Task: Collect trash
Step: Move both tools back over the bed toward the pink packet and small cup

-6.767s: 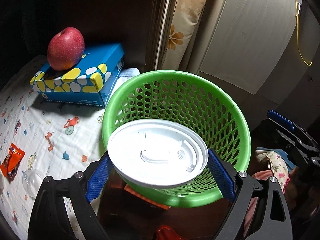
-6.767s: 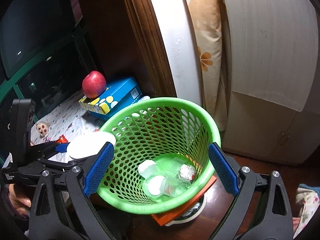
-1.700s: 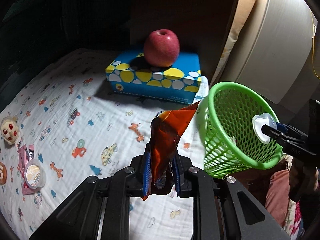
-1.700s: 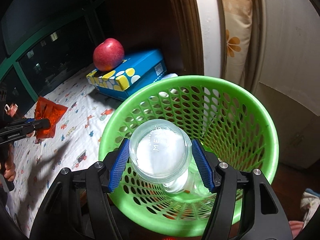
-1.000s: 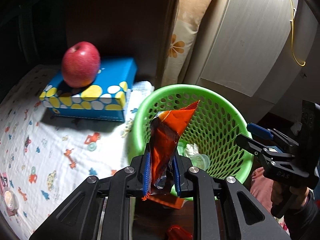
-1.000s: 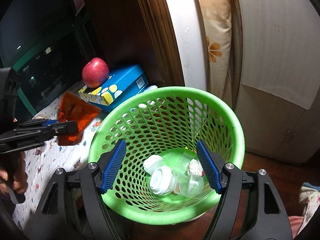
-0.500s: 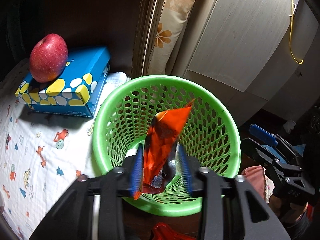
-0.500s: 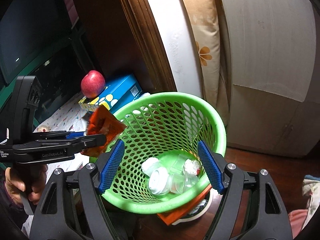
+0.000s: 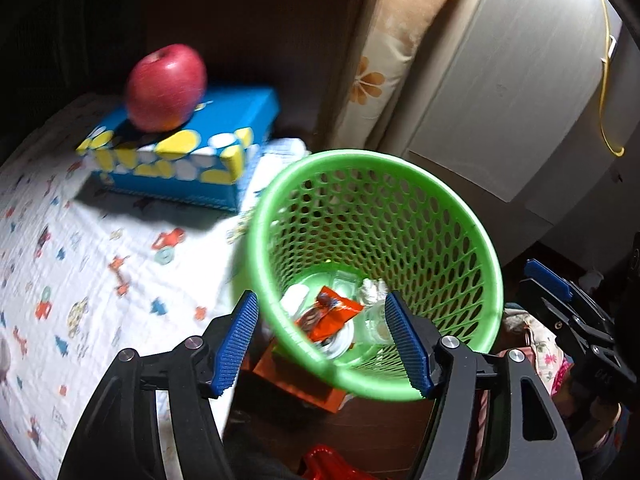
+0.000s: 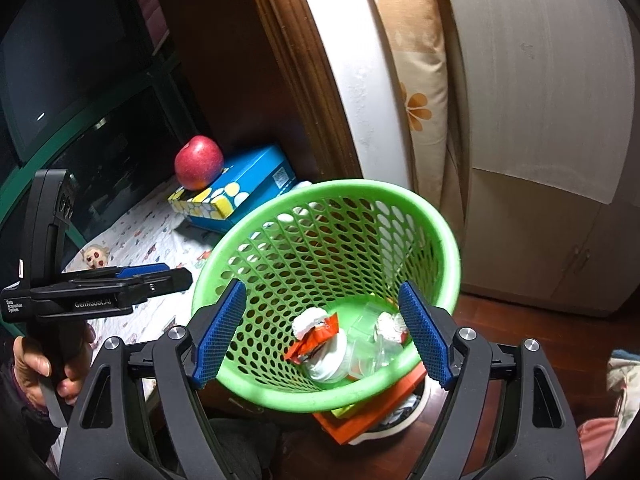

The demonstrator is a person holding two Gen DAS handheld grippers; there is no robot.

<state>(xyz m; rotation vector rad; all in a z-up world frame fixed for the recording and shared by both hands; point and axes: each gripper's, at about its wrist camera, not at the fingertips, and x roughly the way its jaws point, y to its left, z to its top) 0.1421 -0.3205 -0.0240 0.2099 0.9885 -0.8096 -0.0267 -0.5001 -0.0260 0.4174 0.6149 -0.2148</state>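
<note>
The orange snack wrapper [image 9: 330,314] lies at the bottom of the green mesh basket [image 9: 372,184], on top of a white lid [image 10: 326,360] and beside clear plastic cups [image 10: 366,344] and a crumpled white wad [image 10: 390,322]; its print is too small to read. The basket stands on an orange block [image 9: 304,386] on the dark wooden floor, just right of a bed [image 9: 80,264] covered with a white sheet printed with small cars and animals.

The left gripper [image 9: 322,340] hangs over the near rim of the basket, its blue pads apart with nothing between them; its jaws have just been opening. In the right wrist view its black body reads "GenRobot.AI", with a small label "Data Acquisition System", and a hand [image 10: 40,368] grips its handle. The right gripper [image 10: 322,332] hangs above the basket too, jaws wide and empty, having just widened a little.

At the far side of the bed a red apple [image 9: 166,88] rests on a blue tissue box [image 9: 192,152] with yellow and white spots; the label on its end cannot be read. A small doll's face [image 10: 96,256] lies on the sheet at the left. Behind the basket, a floral cushion [image 9: 394,40] leans beside a pale cabinet [image 9: 500,100].
</note>
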